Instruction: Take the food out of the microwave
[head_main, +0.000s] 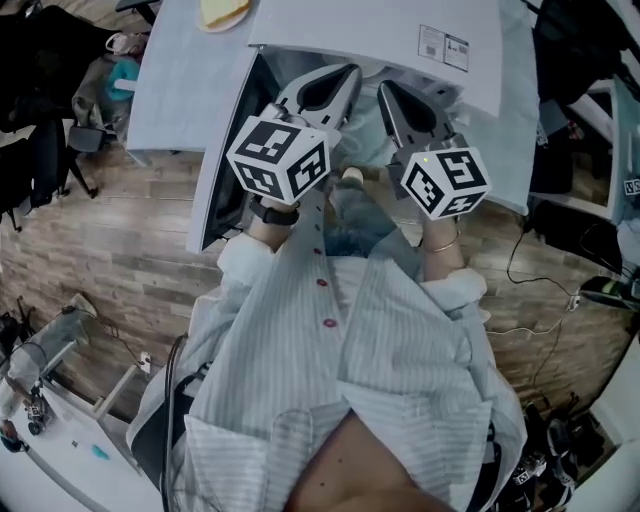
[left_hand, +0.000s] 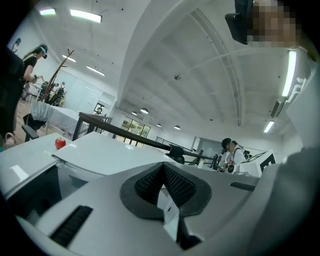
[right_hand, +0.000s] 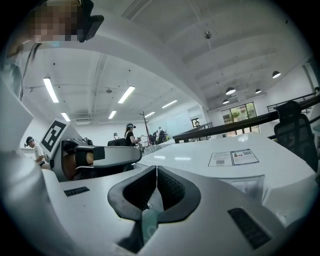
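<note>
A white microwave (head_main: 400, 30) stands on a pale table, its dark door (head_main: 225, 165) swung open to the left. Both grippers are held side by side at its open front. My left gripper (head_main: 338, 82) is shut with nothing between its jaws; its closed tips (left_hand: 162, 182) point level over the microwave's white top (left_hand: 115, 152). My right gripper (head_main: 398, 100) is also shut and empty, its tips (right_hand: 156, 182) aimed over the top by the printed labels (right_hand: 235, 157). The grippers hide the microwave's inside, so no food shows there.
A plate with pale yellow food (head_main: 222, 12) lies on the table (head_main: 180, 80) behind the microwave. A red apple (left_hand: 60, 143) sits on the table to the left. Chairs and bags stand at the left (head_main: 50, 90), cables on the wooden floor at the right (head_main: 540, 270). People stand far off.
</note>
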